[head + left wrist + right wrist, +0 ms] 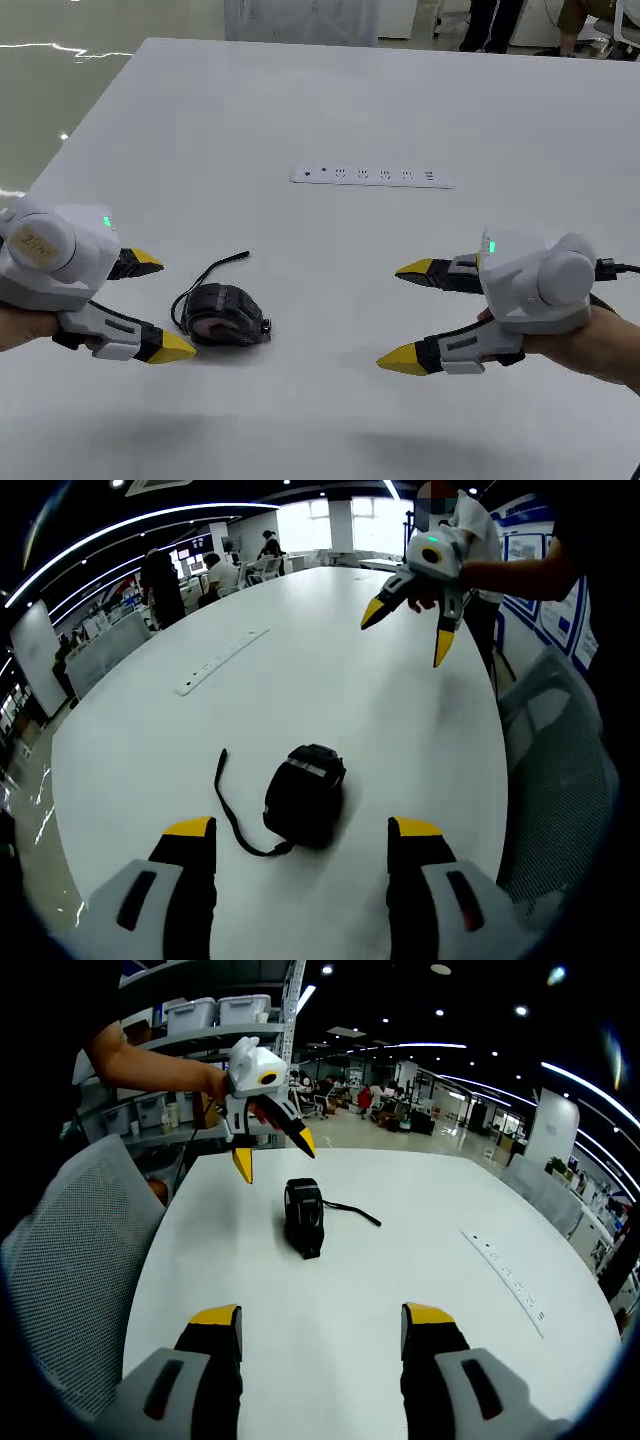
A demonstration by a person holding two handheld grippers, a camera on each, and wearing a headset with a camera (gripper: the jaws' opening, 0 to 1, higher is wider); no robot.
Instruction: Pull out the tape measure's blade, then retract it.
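Note:
A black tape measure (222,314) with a thin black wrist strap (205,275) lies on the white table (330,110), left of centre. My left gripper (155,305) hovers just left of it, open, yellow tips apart and empty. In the left gripper view the tape measure (304,792) sits a short way ahead between the jaws. My right gripper (412,314) is open and empty on the right, well apart from the tape measure. From the right gripper view the tape measure (303,1216) lies farther ahead, with the left gripper (273,1152) above it.
A white power strip (372,177) lies flat on the table beyond the grippers. A mesh chair (70,1250) stands by the table edge near the person. People and shelving are in the room behind.

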